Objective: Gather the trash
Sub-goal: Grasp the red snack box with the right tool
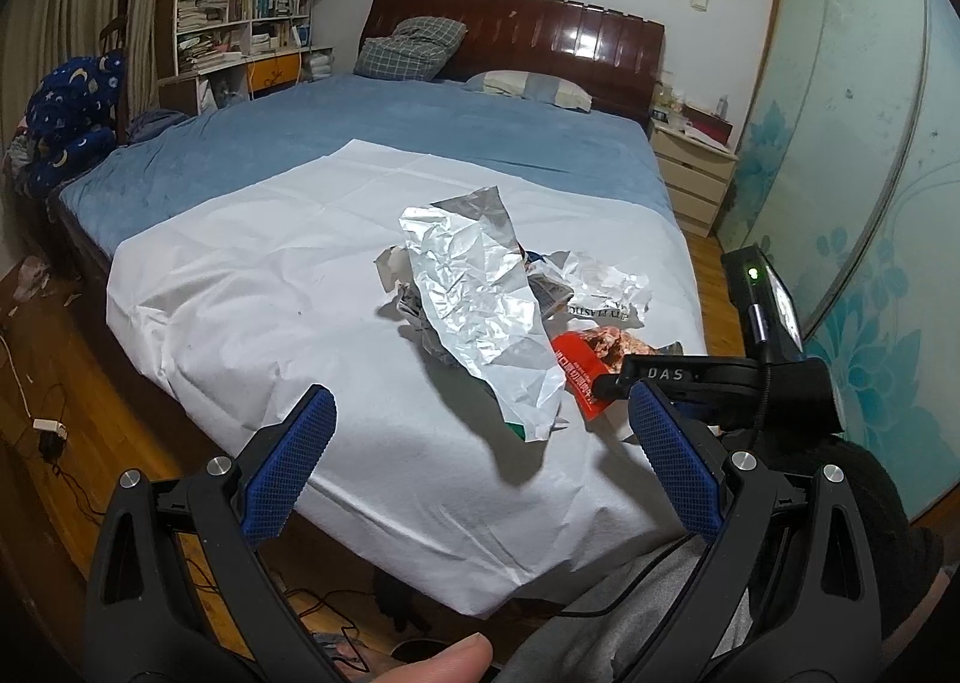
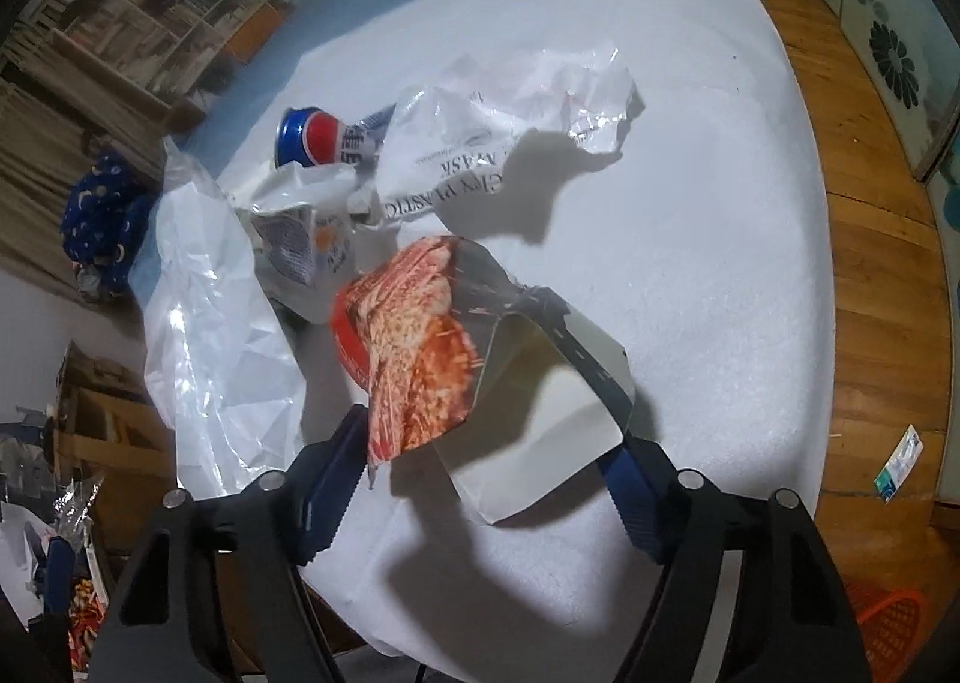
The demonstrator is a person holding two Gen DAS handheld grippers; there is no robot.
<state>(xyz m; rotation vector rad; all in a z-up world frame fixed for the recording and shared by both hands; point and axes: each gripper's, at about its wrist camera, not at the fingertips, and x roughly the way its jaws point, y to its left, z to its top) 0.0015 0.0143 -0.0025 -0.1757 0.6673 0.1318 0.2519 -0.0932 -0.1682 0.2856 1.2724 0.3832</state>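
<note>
Right gripper [image 2: 486,479] spread around red-and-orange printed snack packet [image 2: 414,347], pads beside it, not visibly pressing. Left gripper [image 1: 480,473] spread wide, empty, hovering at six o'clock of crumpled silver foil wrapper [image 1: 480,293]. Heaped mid white sheet [image 1: 240,323]: foil, white printed plastic bag [image 2: 510,143] at twelve o'clock of packet, blue-and-red cup [image 2: 306,137] at eleven. Early going, apparently: nothing collected yet, whole pile left.

Each black gripper [image 1: 480,413] has blue cross-hatched pads [image 1: 288,473] and silver screws [image 1: 219,465].
</note>
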